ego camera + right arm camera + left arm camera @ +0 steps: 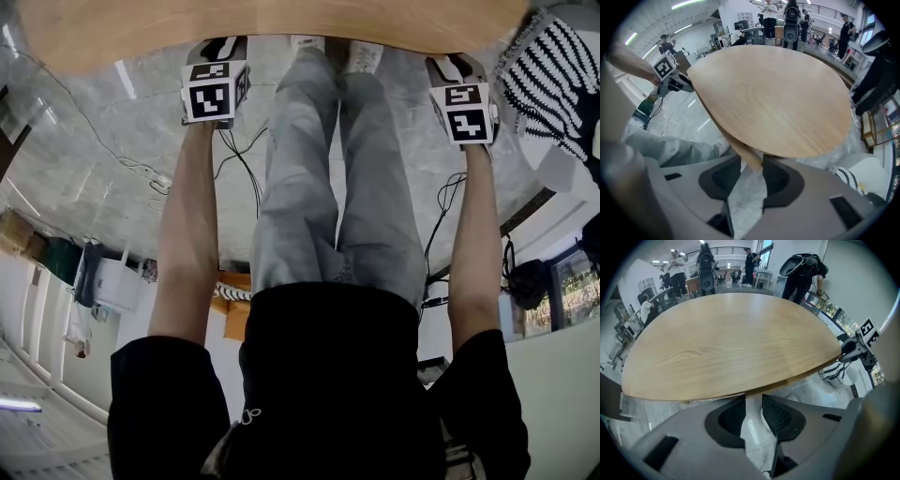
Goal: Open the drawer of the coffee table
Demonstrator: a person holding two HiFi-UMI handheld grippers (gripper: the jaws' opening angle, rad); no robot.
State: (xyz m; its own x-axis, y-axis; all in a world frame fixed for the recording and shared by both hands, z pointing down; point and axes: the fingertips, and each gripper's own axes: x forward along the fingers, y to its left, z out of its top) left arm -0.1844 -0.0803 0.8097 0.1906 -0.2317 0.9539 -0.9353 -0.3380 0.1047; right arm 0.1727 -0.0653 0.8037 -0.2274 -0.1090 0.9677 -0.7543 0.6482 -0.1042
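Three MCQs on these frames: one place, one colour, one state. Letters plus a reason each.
1. In the head view, where are the left gripper and right gripper?
A) at the table top's near edge, either side of the person's legs
B) on a shelf
C) mid-table
2. Table top colour?
A) white
B) light wood
C) black
3. Left gripper's fingers?
A) pressed together
B) shut on a cup
C) apart, floor showing between

Key: 1 A, both meet the edge beside the legs; 2 B, grain shows; 3 C, its own view shows the gap.
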